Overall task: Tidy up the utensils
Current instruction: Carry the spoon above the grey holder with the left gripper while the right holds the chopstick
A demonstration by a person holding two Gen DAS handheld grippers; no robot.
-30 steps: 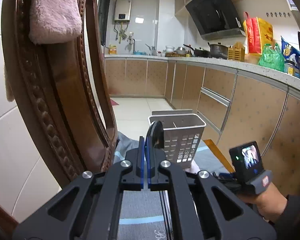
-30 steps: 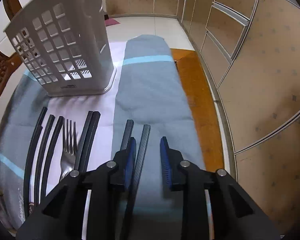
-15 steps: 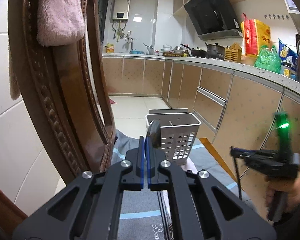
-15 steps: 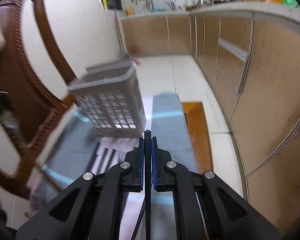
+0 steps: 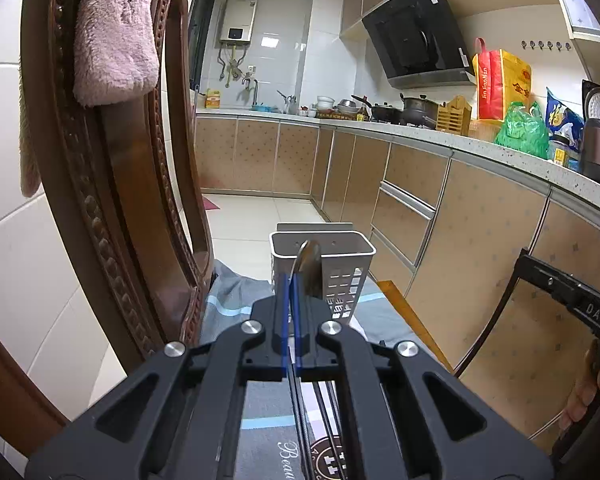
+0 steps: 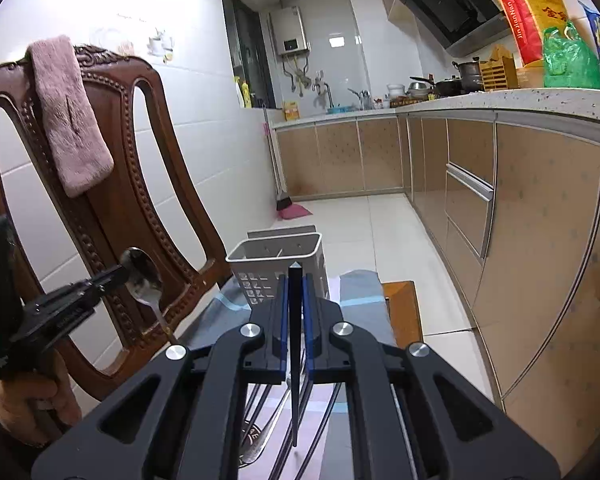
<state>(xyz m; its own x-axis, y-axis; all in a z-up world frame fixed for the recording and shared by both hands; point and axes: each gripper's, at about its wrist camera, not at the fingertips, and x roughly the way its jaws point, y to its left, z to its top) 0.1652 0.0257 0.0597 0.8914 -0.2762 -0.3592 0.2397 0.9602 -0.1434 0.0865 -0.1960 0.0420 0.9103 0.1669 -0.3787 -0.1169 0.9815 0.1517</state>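
Note:
My left gripper is shut on a metal spoon, bowl up; it also shows in the right wrist view at the left. My right gripper is shut on a black chopstick held upright. A white perforated utensil holder stands ahead on the cloth-covered surface, also in the right wrist view. Several black chopsticks and a metal utensil lie on the cloth below my right gripper.
A carved wooden chair with a pink towel stands at the left. Kitchen cabinets run along the right. A grey-blue cloth covers the surface. A wooden stool edge shows at the right.
My right gripper closed on a chopstick lying on the cloth and lifted it upright. My left gripper kept the spoon and stayed raised.

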